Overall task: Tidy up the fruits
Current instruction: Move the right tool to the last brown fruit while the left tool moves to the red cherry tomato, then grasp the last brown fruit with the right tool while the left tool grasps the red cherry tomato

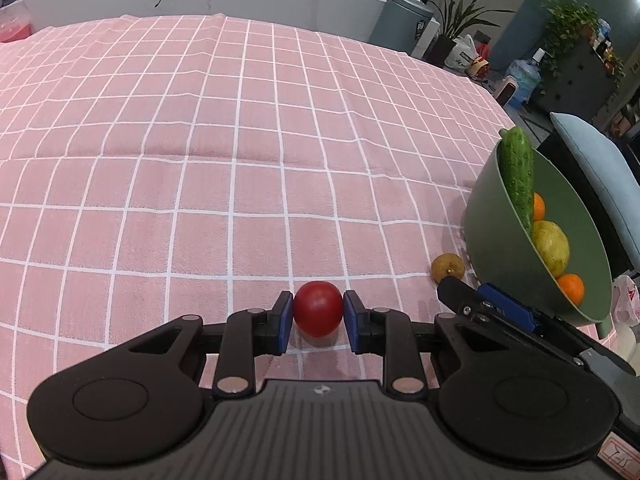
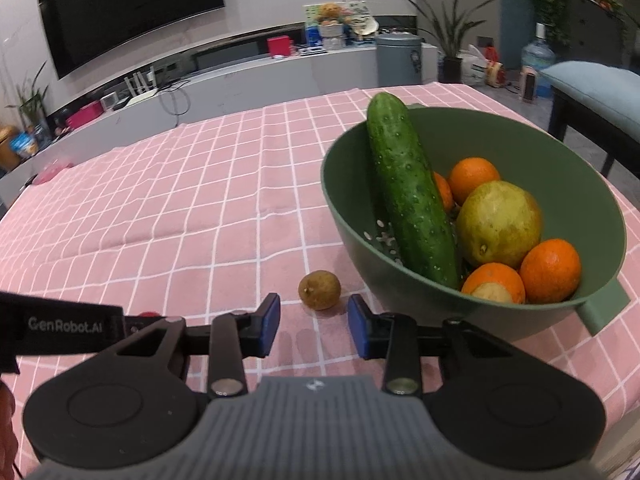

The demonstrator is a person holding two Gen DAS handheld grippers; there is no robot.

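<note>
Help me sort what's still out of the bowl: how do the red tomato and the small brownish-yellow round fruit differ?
The red round tomato is glossy and larger; the small brownish-yellow round fruit is dull and smaller. The tomato sits between the left gripper fingers; the small fruit lies free ahead of the open right gripper. Both lie on the pink checked tablecloth, outside the green bowl.

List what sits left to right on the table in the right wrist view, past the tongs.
Small brown fruit on the cloth → cucumber leaning in the green bowl → yellow-green fruit → rightmost orange.
</note>
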